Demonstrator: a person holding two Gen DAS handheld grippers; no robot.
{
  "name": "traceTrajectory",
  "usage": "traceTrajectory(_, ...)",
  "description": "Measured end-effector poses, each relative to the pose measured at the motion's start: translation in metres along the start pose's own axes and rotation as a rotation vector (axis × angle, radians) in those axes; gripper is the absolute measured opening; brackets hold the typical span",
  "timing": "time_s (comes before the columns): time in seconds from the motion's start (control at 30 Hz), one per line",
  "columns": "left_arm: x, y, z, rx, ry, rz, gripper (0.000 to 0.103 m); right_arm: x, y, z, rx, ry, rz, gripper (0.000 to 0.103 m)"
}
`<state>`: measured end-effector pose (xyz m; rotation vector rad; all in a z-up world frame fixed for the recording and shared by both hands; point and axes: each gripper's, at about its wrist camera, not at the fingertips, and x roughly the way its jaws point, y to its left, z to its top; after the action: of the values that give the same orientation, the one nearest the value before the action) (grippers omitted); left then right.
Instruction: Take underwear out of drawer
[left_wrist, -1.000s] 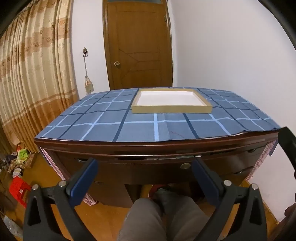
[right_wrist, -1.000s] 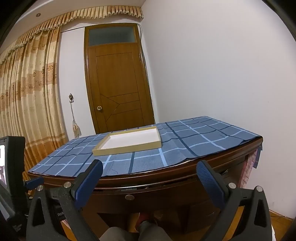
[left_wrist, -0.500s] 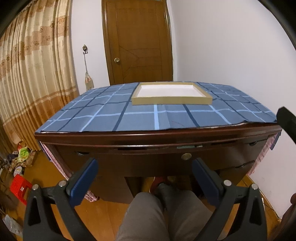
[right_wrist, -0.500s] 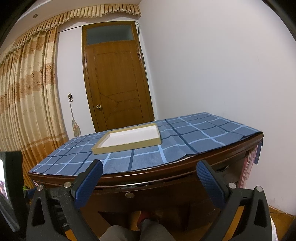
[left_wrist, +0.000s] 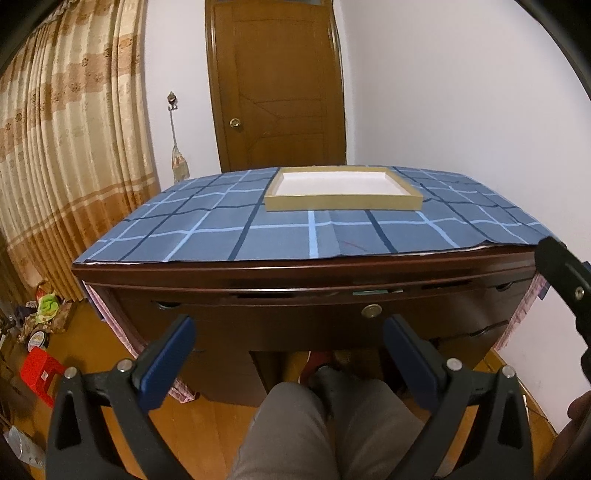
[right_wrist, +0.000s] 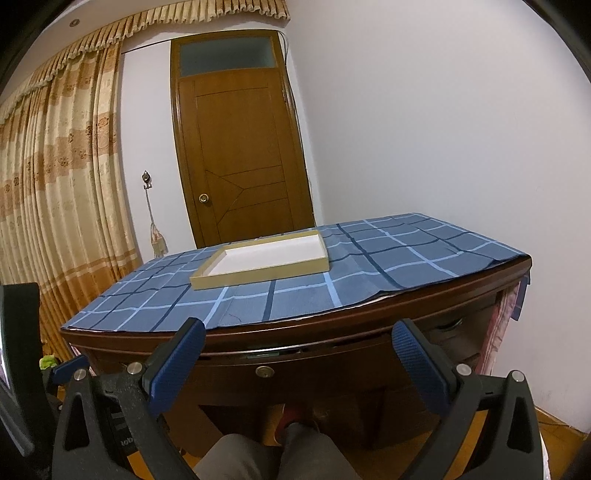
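Note:
A dark wooden desk faces me, and its centre drawer (left_wrist: 314, 314) (right_wrist: 295, 363) is closed, with a round brass lock (left_wrist: 371, 311) (right_wrist: 264, 372) on its front. No underwear shows in either view. My left gripper (left_wrist: 286, 345) hangs open in front of the drawer, below the desk edge, holding nothing. My right gripper (right_wrist: 297, 354) is also open and empty, at about the height of the drawer front. A shallow tan tray (left_wrist: 343, 202) (right_wrist: 258, 275) with a white bottom sits on the blue checked cloth (left_wrist: 207, 236) (right_wrist: 406, 266) covering the desk top.
A person's knee in grey trousers (left_wrist: 314, 424) sits below the grippers. Side drawers (left_wrist: 476, 332) are on the desk's right. A red stool (left_wrist: 38, 373) and clutter lie on the floor at left. A brown door (left_wrist: 277, 85), curtains (left_wrist: 66, 147) and a white wall (right_wrist: 443, 129) stand behind.
Both grippers have dropped lower and come a little closer to the desk front, so the drawer and its lock now sit higher between the fingers. Both stay open.

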<state>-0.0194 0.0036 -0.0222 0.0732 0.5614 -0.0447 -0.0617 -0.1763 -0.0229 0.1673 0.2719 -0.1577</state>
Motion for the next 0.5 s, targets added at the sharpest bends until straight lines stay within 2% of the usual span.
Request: traceTrajectory(0.5,0.0007,-0.0021,0.0006,0.012,0.01,-0.004,0.103,0.0023,-0.006,0.0001,0.02,0.015,-0.001,0.103)
